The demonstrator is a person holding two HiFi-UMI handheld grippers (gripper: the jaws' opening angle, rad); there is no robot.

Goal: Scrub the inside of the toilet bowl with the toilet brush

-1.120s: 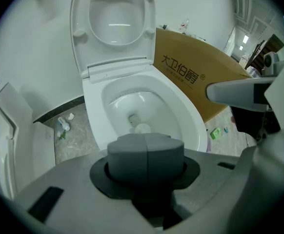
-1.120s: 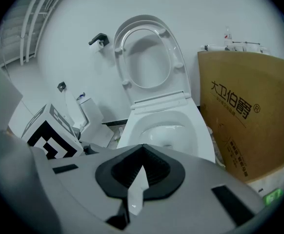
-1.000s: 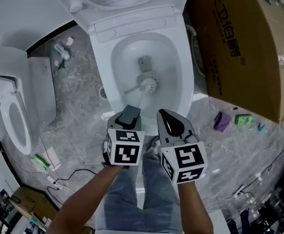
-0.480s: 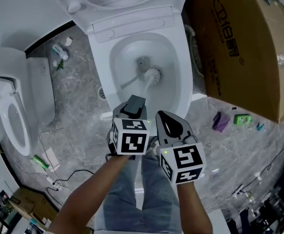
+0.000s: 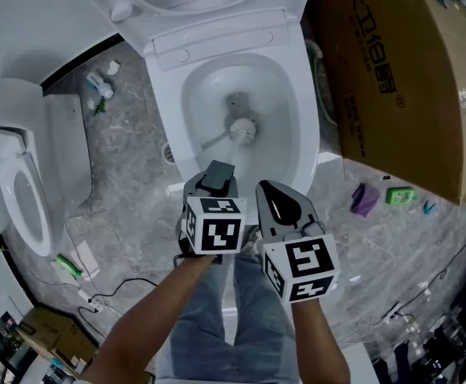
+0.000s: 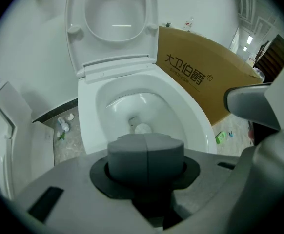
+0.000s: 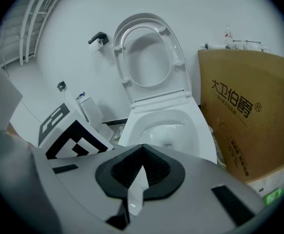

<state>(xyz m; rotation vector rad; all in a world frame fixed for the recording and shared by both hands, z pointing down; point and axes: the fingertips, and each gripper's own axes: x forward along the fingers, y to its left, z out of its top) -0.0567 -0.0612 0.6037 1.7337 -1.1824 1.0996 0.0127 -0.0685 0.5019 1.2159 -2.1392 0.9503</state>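
left gripper clamped on the grey handle end of brush, held over the near edge of bowl so the shaft slants inward | brush head low in bowl, just beside drain, placed for scrubbing | right gripper pressed together, empty, parked beside the left, likely to stay clear of the stroke

glossy ceramic toilet bowl, matt cardboard box, polished stone floor.

The box bears 4 dark printed characters, 大卫伯爵, followed by a small circled R, ®. The same print shows on its side in all 3 views. Smaller print lower down is illegible.
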